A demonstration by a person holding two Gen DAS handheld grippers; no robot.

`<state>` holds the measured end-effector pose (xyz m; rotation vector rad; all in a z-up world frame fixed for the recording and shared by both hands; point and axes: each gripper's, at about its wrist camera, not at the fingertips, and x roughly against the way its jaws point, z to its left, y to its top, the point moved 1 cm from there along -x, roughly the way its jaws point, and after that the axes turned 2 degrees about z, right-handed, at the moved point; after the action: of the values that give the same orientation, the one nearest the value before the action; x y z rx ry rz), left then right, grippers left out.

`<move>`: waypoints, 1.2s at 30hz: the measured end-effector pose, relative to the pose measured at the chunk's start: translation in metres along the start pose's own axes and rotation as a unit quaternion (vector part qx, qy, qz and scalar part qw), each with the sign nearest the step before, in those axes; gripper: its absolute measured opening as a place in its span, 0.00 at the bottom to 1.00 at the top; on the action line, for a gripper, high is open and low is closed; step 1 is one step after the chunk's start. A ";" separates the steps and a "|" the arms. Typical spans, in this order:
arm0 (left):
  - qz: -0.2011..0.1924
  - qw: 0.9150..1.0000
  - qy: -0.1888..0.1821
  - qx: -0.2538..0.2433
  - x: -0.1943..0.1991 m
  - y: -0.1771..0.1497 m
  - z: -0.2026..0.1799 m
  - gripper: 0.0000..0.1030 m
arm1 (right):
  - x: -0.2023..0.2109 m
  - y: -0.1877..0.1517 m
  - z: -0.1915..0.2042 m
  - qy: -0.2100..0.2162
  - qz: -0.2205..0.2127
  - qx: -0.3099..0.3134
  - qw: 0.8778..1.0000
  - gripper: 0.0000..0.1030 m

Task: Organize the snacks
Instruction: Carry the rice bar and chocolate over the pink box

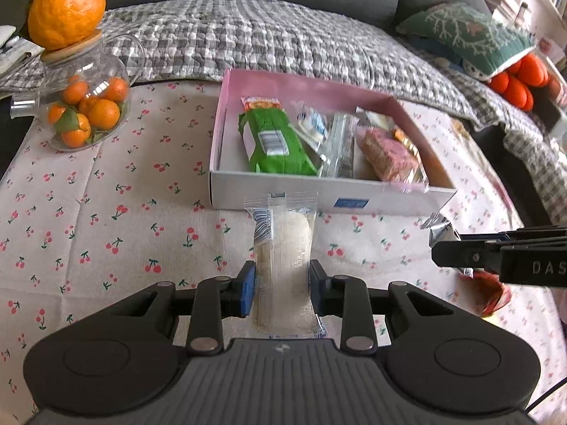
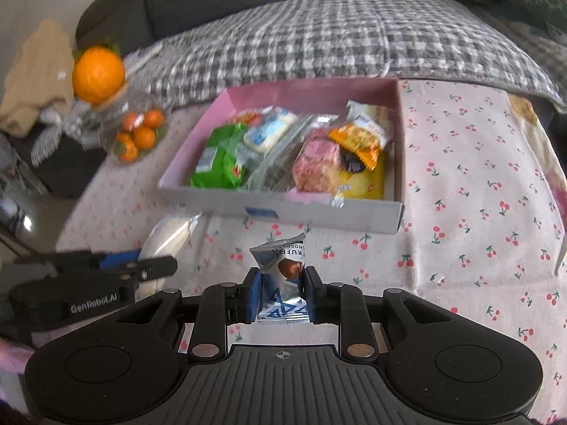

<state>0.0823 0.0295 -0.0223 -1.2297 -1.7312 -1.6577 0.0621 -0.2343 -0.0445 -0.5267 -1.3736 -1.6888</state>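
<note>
My left gripper [image 1: 282,285] is shut on a long clear-wrapped pale bar [image 1: 283,244], held just above the cherry-print cloth in front of the box. My right gripper [image 2: 283,292] is shut on a small silver and blue truffle chocolate packet [image 2: 283,276], also lifted off the cloth. Ahead of both stands a shallow box with a pink inside [image 1: 226,131] [image 2: 389,212], holding a green pack [image 1: 273,145] [image 2: 221,157], a pink cake [image 1: 386,156] [image 2: 319,163], an orange packet [image 2: 359,141] and clear-wrapped snacks. The right gripper [image 1: 450,253] shows in the left view, the left gripper [image 2: 156,267] in the right view.
A glass teapot of mandarins [image 1: 85,106] [image 2: 138,134] with a large orange [image 1: 67,7] [image 2: 98,73] on its lid stands at the table's far left. A red-orange wrapper [image 1: 490,292] lies under the right gripper. Behind the table runs a sofa with a checked blanket [image 1: 269,35] and a green cushion [image 1: 467,35].
</note>
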 end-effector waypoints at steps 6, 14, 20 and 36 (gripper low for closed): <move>-0.019 0.999 -0.025 0.010 0.011 0.011 -0.005 0.27 | 0.016 0.015 -0.017 0.019 -0.021 -0.056 0.998 0.23; -0.042 0.998 -0.037 0.029 0.006 0.029 -0.009 0.27 | 0.021 0.032 -0.029 0.030 -0.047 -0.109 0.992 0.23; -0.043 0.997 -0.050 0.044 -0.017 0.046 -0.017 0.27 | 0.016 0.044 -0.045 0.031 -0.064 -0.158 0.985 0.23; -0.042 0.995 -0.021 0.093 -0.058 0.070 -0.003 0.26 | -0.021 0.062 -0.065 0.048 -0.077 -0.218 0.972 0.24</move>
<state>0.1686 0.0015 -0.0300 -1.1269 -1.9398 -1.4861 0.1375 -0.2880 -0.0455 -0.5837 -0.9919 -2.1314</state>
